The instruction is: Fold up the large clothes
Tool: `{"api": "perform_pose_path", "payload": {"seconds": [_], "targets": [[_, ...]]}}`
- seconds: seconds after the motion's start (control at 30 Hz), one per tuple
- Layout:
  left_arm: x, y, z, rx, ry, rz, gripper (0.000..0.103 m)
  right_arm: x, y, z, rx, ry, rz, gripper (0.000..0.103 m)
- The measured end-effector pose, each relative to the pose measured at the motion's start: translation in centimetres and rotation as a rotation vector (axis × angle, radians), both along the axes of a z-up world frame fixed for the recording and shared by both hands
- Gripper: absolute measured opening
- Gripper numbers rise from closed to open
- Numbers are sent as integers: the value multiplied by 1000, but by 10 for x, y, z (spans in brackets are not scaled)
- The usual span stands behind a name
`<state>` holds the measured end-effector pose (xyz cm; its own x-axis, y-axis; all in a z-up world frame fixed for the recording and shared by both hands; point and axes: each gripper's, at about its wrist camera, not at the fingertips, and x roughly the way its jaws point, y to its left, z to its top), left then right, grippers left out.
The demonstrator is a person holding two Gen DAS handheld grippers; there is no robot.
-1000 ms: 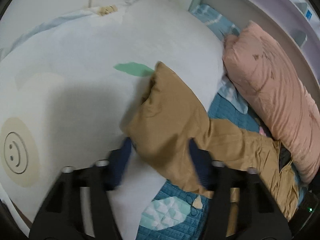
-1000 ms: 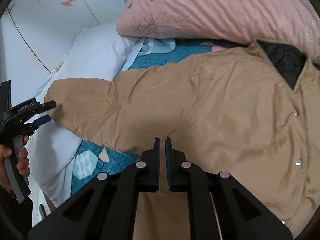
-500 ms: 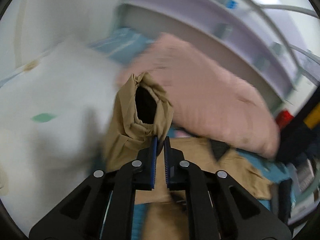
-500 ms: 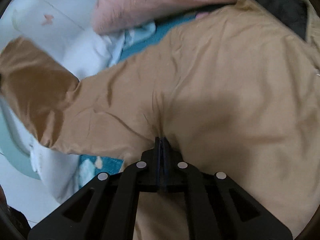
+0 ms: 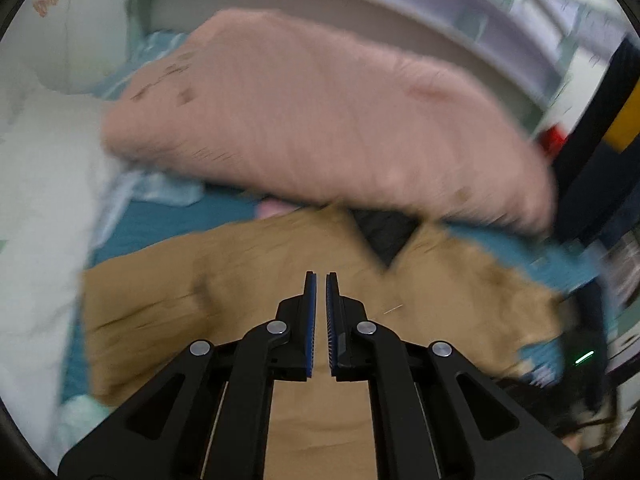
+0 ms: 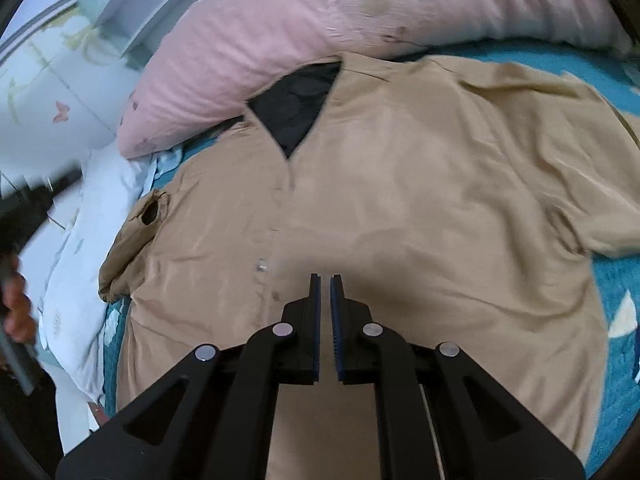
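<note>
A tan jacket [image 6: 420, 184] with a black lining at the collar [image 6: 298, 104] lies face up on the teal bed cover [image 6: 624, 280]. Its left sleeve [image 6: 136, 236] is folded in over the body's left edge, cuff opening showing. The jacket also shows in the left wrist view [image 5: 224, 280]. My right gripper [image 6: 322, 280] hovers over the jacket front, jaws nearly shut with a thin gap, holding nothing. My left gripper [image 5: 321, 278] hovers over the jacket's left side, jaws nearly shut, empty. In the right wrist view it is a blur [image 6: 36, 200] at the left edge.
A long pink pillow [image 5: 320, 112] lies along the headboard behind the collar. A white pillow [image 6: 84, 240] lies left of the jacket. A shelf headboard [image 5: 460, 12] runs behind. Dark items [image 5: 592, 168] stand at the right.
My left gripper shut on the sleeve cuff, carried it in over the jacket and let it go. My right gripper pressed on the jacket, then rose. Both views now look toward the collar.
</note>
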<state>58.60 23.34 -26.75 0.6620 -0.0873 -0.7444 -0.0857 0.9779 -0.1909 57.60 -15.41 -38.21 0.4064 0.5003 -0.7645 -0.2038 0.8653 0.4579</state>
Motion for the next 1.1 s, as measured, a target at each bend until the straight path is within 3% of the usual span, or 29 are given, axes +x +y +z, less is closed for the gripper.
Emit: {"api": "perform_pose_path", "payload": {"seconds": [0.1, 0.17, 0.27, 0.37, 0.5, 0.6, 0.67, 0.7, 0.73, 0.8, 0.87, 0.97, 1.1], "targets": [[-3, 23, -29, 117, 90, 36, 48, -4, -10, -11, 17, 20, 2, 7], [-8, 34, -49, 191, 117, 86, 47, -13, -13, -17, 19, 32, 10, 7], [-1, 47, -76, 142, 172, 78, 50, -15, -4, -17, 34, 42, 19, 7], [12, 42, -94, 174, 199, 55, 50, -11, 11, -15, 50, 33, 37, 7], [31, 44, -109, 298, 225, 58, 50, -5, 40, -10, 74, 22, 88, 7], [42, 51, -116, 337, 242, 52, 62, -3, 67, -8, 89, 15, 142, 7], [50, 54, -129, 400, 281, 30, 61, 0, 88, -7, 110, 17, 177, 7], [49, 55, -131, 412, 292, 21, 50, 1, 95, -7, 112, 14, 184, 7], [50, 59, -134, 427, 294, 22, 27, 3, 108, -7, 116, 11, 202, 7], [48, 72, -130, 366, 286, 49, 10, 6, 130, -7, 129, 2, 228, 7], [43, 86, -114, 259, 248, 87, 8, 9, 154, -9, 143, 5, 258, 7], [29, 83, -79, 235, 152, 66, 7, 15, 187, -14, 162, 7, 297, 7], [9, 75, -28, 97, 38, 15, 7, 30, 216, -27, 245, 62, 305, 7]]}}
